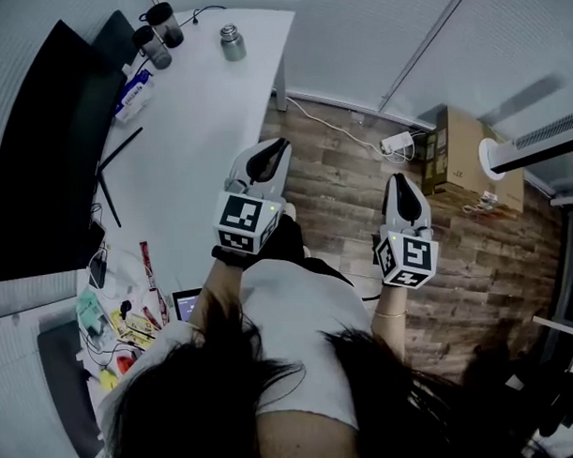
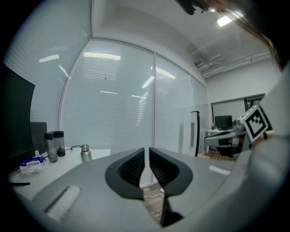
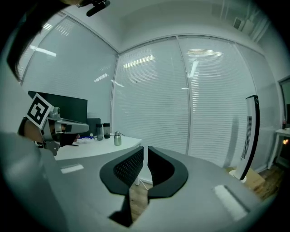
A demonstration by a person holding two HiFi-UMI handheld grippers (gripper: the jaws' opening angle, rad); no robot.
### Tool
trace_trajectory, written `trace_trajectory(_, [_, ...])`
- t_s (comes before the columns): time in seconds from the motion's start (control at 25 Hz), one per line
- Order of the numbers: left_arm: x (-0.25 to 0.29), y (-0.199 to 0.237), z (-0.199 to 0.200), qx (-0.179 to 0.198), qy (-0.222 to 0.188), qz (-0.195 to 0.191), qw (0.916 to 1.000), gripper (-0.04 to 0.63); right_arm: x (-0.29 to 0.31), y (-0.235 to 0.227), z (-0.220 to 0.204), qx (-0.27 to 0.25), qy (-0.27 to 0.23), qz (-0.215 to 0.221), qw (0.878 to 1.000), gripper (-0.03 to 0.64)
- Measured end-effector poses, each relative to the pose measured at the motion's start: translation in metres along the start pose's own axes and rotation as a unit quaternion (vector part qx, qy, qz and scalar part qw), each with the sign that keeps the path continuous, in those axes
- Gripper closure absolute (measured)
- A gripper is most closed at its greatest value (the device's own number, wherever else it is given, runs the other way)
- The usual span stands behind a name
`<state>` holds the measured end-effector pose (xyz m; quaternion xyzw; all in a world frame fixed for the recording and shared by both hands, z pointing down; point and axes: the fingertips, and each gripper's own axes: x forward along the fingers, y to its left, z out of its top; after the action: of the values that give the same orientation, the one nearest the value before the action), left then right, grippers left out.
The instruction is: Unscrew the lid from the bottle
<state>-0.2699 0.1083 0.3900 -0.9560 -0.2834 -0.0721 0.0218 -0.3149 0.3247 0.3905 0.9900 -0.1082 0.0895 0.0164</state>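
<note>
A small steel bottle [image 1: 231,42] with its lid on stands at the far end of the white desk [image 1: 199,132]. It also shows as a steel bottle [image 2: 85,153] far ahead in the left gripper view and as a small bottle [image 3: 118,138] in the right gripper view. My left gripper [image 1: 272,151] hangs over the desk's near edge, shut and empty. Over the wooden floor, my right gripper [image 1: 397,182] is shut and empty too. Both are well short of the bottle. The left jaws [image 2: 146,153] and right jaws [image 3: 145,153] meet with nothing between.
Two dark tumblers [image 1: 160,35] stand left of the steel bottle. A black monitor [image 1: 40,157] runs along the desk's left side, with small clutter [image 1: 121,318] near me. A cardboard box [image 1: 457,152] and a power strip [image 1: 396,142] lie on the floor; a tower fan [image 3: 250,136] stands at right.
</note>
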Motion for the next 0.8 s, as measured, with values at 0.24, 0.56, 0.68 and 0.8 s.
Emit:
trace_trajectory(0.24, [0.047, 0.031, 0.001, -0.003, 0.004, -0.011, 0.9999, 0.534, 0.054, -0.013, 0.004, 0.01, -0.003, -0.002, 1.0, 0.604])
trace_trajectory(0.56, [0.144, 0.086, 0.02, -0.015, -0.006, 0.0, 0.9999, 0.514, 0.151, -0.041, 0.019, 0.016, 0.005, 0.002, 1.0, 0.538])
trace_trajectory(0.68, [0.17, 0.108, 0.026, -0.017, -0.008, 0.006, 0.9998, 0.495, 0.181, -0.047, 0.025, 0.021, 0.01, 0.005, 1.0, 0.526])
trace_trajectory(0.8, [0.188, 0.126, 0.031, -0.024, -0.013, 0.009, 0.9996, 0.475, 0.207, -0.05, 0.032, 0.024, 0.011, 0.011, 1.0, 0.515])
